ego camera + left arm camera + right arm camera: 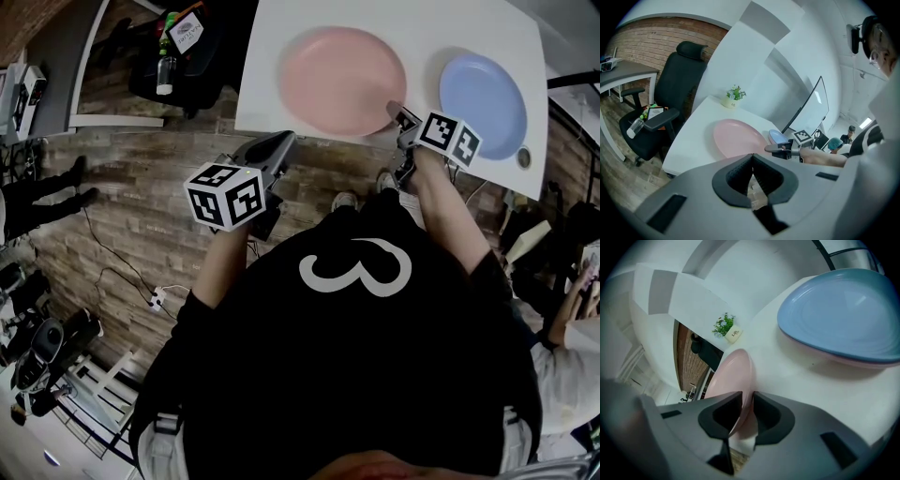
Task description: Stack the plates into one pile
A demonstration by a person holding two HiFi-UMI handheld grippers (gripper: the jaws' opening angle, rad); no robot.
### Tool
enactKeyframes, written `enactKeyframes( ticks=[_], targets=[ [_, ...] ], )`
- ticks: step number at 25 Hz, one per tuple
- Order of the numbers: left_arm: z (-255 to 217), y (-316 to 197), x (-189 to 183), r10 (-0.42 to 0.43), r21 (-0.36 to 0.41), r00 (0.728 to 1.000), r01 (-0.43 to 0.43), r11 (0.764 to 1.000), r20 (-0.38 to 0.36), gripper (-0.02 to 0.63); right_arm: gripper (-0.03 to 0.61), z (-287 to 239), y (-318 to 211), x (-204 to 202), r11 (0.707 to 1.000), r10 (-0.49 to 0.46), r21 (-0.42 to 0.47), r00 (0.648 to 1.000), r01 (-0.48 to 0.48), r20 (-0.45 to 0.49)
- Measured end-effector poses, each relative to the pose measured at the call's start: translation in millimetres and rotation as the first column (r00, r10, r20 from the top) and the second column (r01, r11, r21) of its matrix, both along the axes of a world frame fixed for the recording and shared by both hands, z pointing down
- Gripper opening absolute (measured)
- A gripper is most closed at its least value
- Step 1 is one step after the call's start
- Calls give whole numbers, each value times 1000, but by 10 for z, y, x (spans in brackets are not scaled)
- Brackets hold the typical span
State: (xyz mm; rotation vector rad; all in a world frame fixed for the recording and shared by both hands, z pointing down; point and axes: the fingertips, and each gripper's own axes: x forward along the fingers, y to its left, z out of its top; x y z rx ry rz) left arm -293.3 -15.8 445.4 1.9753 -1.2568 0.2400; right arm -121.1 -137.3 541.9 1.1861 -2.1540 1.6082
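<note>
My left gripper (277, 148) hangs closed and empty just off the white table's (262, 94) near edge. My right gripper (401, 114) pinches the near rim of the pink plate (342, 80) at the table's middle. The blue plate (483, 103) lies toward the table's right end.

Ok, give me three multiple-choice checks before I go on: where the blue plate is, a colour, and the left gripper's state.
1. Where is the blue plate?
A) on the pink plate
B) beside it on the table
C) on the chair

2. What colour is the plate rim between the jaws of the right gripper?
A) blue
B) pink
C) white

3. The left gripper is:
A) shut, empty
B) shut on a plate
C) wide open

Answers: 1 B, the head view shows the plates side by side, apart. 2 B, the pink rim stands between its jaws. 3 A, its jaws meet with nothing between.
</note>
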Motion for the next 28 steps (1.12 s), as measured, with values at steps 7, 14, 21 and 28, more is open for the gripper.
enactKeyframes(
  ticks=[7,14,21,28],
  targets=[
    [-19,17,34,1,2,1000,-1,1000,1,15,58,15,-50,65,995,81,-71,995,-76,62],
    [-2,55,-69,-14,-4,1000,14,1000,8,15,55,-1,-61,32,994,90,-73,992,-83,91],
    [-103,-1,-25,6,16,1000,-6,1000,6,15,52,-100,-35,60,993,102,-75,985,-92,138],
    [-272,-82,110,54,48,998,-55,997,28,15,51,-317,-79,190,994,109,-30,980,-105,167]
  ],
)
